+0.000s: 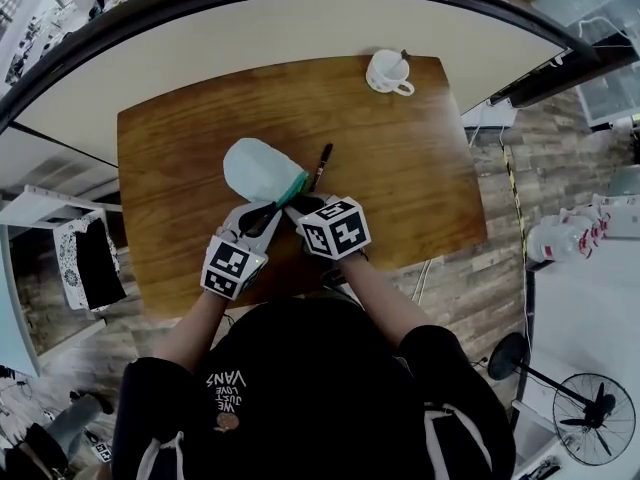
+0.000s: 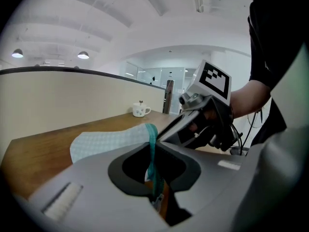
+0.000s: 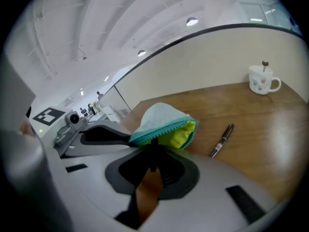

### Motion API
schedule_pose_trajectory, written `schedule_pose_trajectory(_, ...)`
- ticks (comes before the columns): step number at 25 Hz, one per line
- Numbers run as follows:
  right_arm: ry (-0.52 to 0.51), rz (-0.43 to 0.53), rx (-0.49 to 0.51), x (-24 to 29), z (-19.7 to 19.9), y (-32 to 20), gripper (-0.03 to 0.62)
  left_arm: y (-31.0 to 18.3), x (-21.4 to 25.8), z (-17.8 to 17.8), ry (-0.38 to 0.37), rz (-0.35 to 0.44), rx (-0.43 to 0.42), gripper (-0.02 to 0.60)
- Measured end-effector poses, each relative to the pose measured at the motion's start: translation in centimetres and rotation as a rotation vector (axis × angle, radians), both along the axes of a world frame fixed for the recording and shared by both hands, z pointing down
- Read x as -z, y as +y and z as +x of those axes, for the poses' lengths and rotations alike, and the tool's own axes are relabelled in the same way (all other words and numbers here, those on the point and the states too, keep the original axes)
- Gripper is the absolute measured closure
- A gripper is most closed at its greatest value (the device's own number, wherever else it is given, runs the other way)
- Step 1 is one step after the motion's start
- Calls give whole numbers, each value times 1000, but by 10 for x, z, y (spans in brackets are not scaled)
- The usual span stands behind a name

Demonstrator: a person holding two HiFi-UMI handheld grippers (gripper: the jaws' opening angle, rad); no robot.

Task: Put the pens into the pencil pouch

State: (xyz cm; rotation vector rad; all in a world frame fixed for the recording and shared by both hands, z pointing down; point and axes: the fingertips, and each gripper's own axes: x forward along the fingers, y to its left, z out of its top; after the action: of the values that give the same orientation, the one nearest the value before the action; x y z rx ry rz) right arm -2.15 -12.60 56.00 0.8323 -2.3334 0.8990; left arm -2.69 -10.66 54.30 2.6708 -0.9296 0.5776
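Brown wooden worktop with rounded corners. A dark pen lay near its centre, just beside a pale pouch whose far end rested on the wood. A white mug stood at the far right corner.

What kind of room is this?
Probably an office or a lab-like workroom: a wooden table with a mug on it, a long curved partition behind it, and a standing fan on the floor.

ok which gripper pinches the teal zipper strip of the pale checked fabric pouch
The left gripper: the teal strip runs between its jaws; the right gripper pinches a dark tab instead.
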Motion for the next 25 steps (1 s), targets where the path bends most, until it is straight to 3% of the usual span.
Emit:
schedule_pose_trajectory(5, -105, 12, -37, 8, -1, -6, 537, -9, 5, -5, 78, -42, 71, 543)
schedule_pose_trajectory(10, -195, 36, -99, 17, 16, -7, 523, -17, 3, -12, 107, -73, 128, 543)
schedule_pose_trajectory(12, -136, 43, -182, 9, 38, -10, 523, -20, 2, -14, 113, -78, 143, 543)
schedule_pose_trajectory(14, 0, 41, -267, -9, 64, -15, 523, -23, 2, -15, 117, -79, 154, 543)
schedule_pose_trajectory(17, 142, 14, -317, -34, 85, -19, 509, -26, 2, -15, 115, -80, 164, 543)
schedule_pose_trajectory(19, 163, -16, -330, -44, 86, -22, 470, -25, 2, -14, 107, -82, 165, 543)
schedule_pose_trajectory(25, 209, -45, -332, -62, 71, -33, 445, -20, -1, -14, 88, -97, 189, 543)
